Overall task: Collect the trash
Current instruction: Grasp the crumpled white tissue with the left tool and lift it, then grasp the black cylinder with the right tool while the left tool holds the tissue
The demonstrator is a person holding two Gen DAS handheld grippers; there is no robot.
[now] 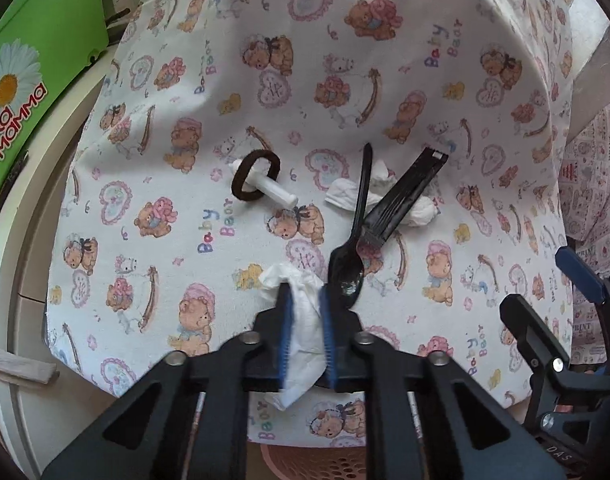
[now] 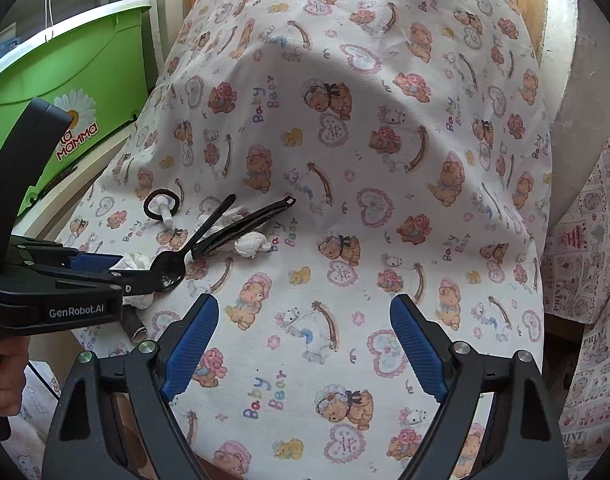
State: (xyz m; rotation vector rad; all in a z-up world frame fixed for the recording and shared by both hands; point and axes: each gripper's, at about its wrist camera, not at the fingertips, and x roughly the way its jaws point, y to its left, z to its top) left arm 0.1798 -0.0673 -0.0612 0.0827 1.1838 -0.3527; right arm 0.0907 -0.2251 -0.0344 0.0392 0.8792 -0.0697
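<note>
Left hand-held gripper (image 1: 303,300) is clamped on a crumpled white tissue (image 1: 301,344) at the near edge of the table (image 1: 445,80), right beside the black spoon (image 1: 351,256). Right hand-held gripper (image 2: 304,344) hangs wide open, nothing between its pads.

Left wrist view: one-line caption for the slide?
Left tongs shut on a crumpled tissue beside a black plastic spoon on the teddy-bear tablecloth.
</note>
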